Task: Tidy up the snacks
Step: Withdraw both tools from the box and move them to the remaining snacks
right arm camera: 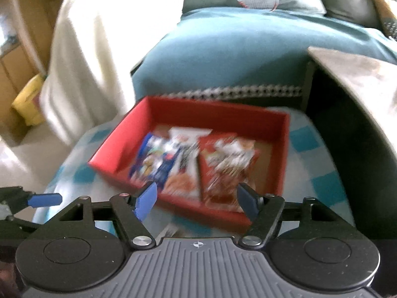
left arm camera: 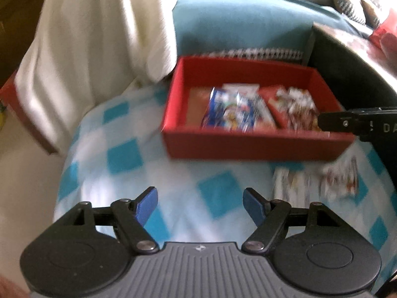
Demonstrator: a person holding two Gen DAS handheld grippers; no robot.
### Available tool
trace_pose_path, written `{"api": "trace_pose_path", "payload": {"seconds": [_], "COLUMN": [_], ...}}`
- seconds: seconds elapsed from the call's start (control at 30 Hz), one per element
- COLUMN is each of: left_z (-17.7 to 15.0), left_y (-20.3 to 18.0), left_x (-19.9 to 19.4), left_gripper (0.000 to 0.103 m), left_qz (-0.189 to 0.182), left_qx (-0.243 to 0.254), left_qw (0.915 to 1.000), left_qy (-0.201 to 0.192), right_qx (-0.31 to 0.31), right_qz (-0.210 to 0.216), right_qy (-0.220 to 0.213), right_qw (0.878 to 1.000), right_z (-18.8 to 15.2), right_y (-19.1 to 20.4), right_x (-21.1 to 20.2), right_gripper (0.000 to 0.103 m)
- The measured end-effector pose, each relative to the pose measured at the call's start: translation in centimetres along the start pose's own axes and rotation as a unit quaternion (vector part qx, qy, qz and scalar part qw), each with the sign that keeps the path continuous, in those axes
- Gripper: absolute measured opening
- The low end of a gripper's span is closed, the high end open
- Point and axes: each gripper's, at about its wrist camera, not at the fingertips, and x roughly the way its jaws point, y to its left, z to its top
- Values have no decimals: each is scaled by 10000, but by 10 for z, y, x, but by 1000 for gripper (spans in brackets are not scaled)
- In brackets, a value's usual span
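Judging loose pack (left arm camera: 320, 181): light, crinkly, slippery film, contents likely crushable; pinch flat edge seam. Lies on checked cloth (left arm camera: 124, 154) just beside red box (left arm camera: 248, 146) holding 3 packs. Left gripper (left arm camera: 200, 203) part-open, empty. Right gripper (right arm camera: 197, 198) part-open, empty, above box.

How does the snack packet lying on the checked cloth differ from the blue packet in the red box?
The loose packet lies on the checked cloth, outside the red box; the blue packet lies inside it. The loose packet looks mostly white with brown print; the other is mainly blue. Both lie flat, ungripped and blurred.
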Motion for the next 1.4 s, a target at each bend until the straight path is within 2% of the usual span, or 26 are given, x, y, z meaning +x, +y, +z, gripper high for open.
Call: {"api": "trace_pose_path", "payload": {"seconds": [0.13, 0.33, 0.5, 0.6, 0.77, 0.87, 0.97, 1.03, 1.1, 1.17, 1.2, 1.23, 1.3, 1.4], "left_z": [-32, -74, -86, -87, -87, -88, -90, -93, -96, -99, -100, -101, -102, -106], "left_y": [10, 20, 28, 34, 43, 44, 41, 37, 32, 25, 22, 18, 13, 9], "left_x": [-14, -27, -37, -41, -41, -42, -40, -37, -34, -30, -28, -26, -19, -8], "left_gripper": [70, 70, 70, 70, 70, 70, 70, 70, 70, 70, 70, 70, 70, 70], "left_qz": [86, 122, 32, -35, -153, -195, -226, -267, -313, -362, -399, -446, -415, -271], "left_qx": [283, 720, 702, 589, 404, 397, 502, 646, 798, 985, 1075, 1195, 1381, 1544], "left_qw": [9994, 9962, 9967, 9977, 9986, 9986, 9978, 9965, 9946, 9919, 9903, 9881, 9842, 9792], "left_qy": [206, 484, 406, 318, 291, 278, 363, 465, 590, 720, 782, 863, 1025, 1288], "right_qx": [-184, -585, -593, -642, -857, -1359, -1727, -1606, -1464, -1320, -1169, -918, -663, -552], "right_qz": [253, 583, 695, 619, 445, 192, 115, 164, 88, 14, 59, 176, 218, 56], "right_qy": [336, 1090, 1516, 1668, 1712, 1625, 1623, 1695, 1746, 1684, 1635, 1621, 1561, 1550], "right_qw": [9989, 9906, 9842, 9819, 9805, 9771, 9714, 9722, 9737, 9768, 9796, 9823, 9853, 9864], "right_z": [-33, -94, -123, -136, -150, -157, -161, -155, -150, -145, -139, -132, -125, -126], "right_y": [23, 71, 97, 110, 131, 145, 145, 134, 119, 103, 95, 85, 71, 61], "right_x": [-5, -1, 11, 19, 25, 27, 22, 19, 16, 9, 6, 3, 1, 4], "right_gripper": [78, 79, 79, 80, 91, 91, 81, 74, 73, 67, 41, 33, 34, 42]}}
